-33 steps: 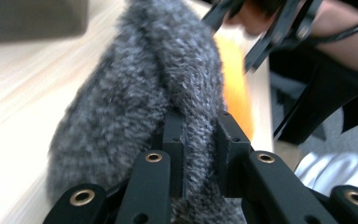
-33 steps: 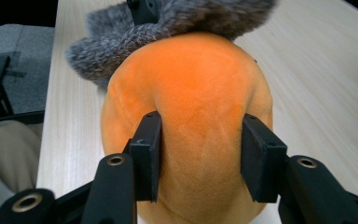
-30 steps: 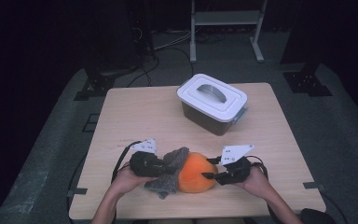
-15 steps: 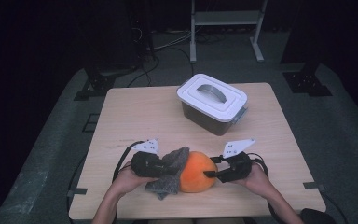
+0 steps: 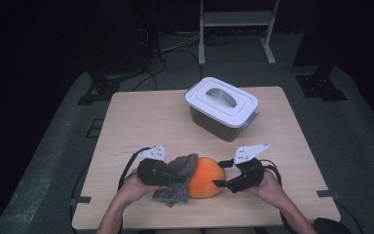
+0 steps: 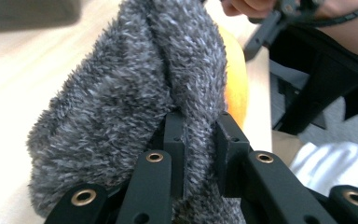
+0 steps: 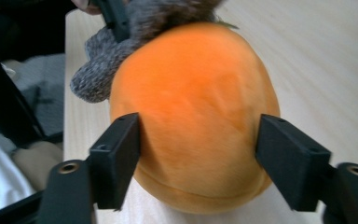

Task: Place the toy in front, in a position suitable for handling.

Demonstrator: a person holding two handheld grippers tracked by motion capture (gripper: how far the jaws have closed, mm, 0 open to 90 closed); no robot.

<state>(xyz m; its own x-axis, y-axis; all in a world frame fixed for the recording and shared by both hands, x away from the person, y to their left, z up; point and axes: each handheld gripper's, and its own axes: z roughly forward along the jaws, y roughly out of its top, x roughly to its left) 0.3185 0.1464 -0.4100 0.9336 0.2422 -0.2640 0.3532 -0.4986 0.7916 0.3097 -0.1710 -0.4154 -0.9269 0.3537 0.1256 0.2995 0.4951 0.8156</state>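
Between the right gripper (image 7: 198, 158) spread jaws, orange plush (image 7: 193, 116), left gripper (image 6: 200, 140) pinching (tightly) grey cloth (image 6: 135, 93).

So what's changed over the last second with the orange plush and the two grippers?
The right gripper has just opened its jaws, which now straddle the orange plush, the right pad clear of it. The left gripper stays clamped on the grey fuzzy cloth. The lidded box hasn't moved.

A lidded plastic storage box (image 5: 222, 108) with a grey handle stands far right on the wooden worktop (image 5: 141, 122); a metal rack (image 5: 236, 22) stands beyond.
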